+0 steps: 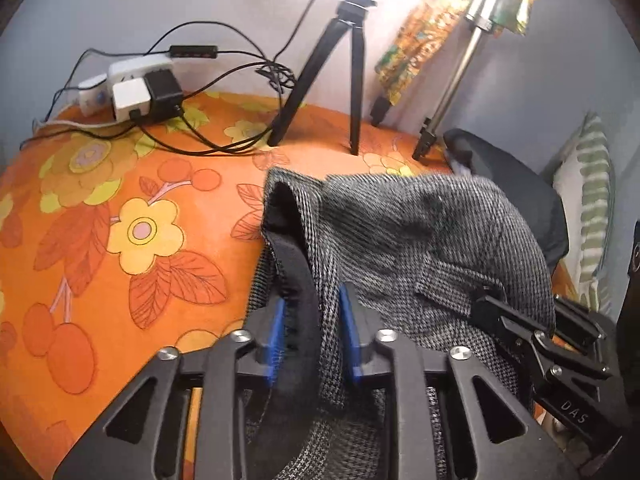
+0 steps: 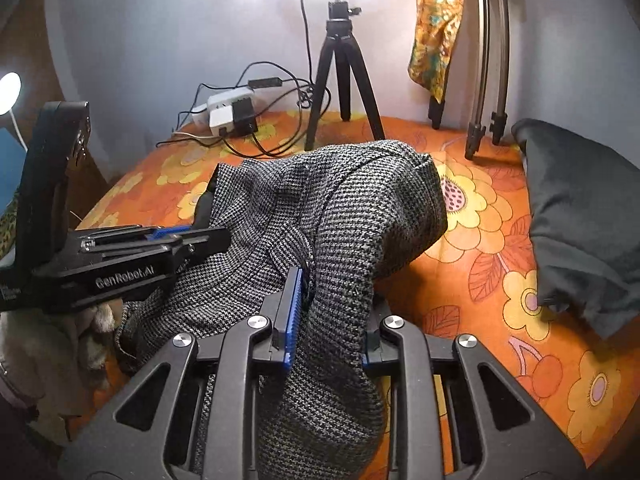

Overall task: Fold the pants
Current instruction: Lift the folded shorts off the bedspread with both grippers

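Observation:
The grey houndstooth pants (image 1: 400, 232) hang in a bunched heap over the orange floral bed sheet (image 1: 120, 208). My left gripper (image 1: 312, 320) is shut on the waistband, with its black lining pressed between the blue pads (image 1: 276, 340). In the same view my right gripper (image 1: 488, 304) bites into the fabric at the far right. In the right wrist view the pants (image 2: 340, 208) drape over my right gripper (image 2: 334, 292), which is shut on a thick fold; one blue pad (image 2: 292, 308) shows and cloth hides the other. My left gripper (image 2: 200, 236) holds the cloth's left edge.
A black tripod (image 2: 340, 64) stands at the back of the bed, beside a power strip (image 2: 230, 114) with tangled cables. Silver stand legs (image 2: 486, 80) and a patterned cloth (image 2: 434, 28) are at the back right. A dark pillow (image 2: 580, 216) lies on the right.

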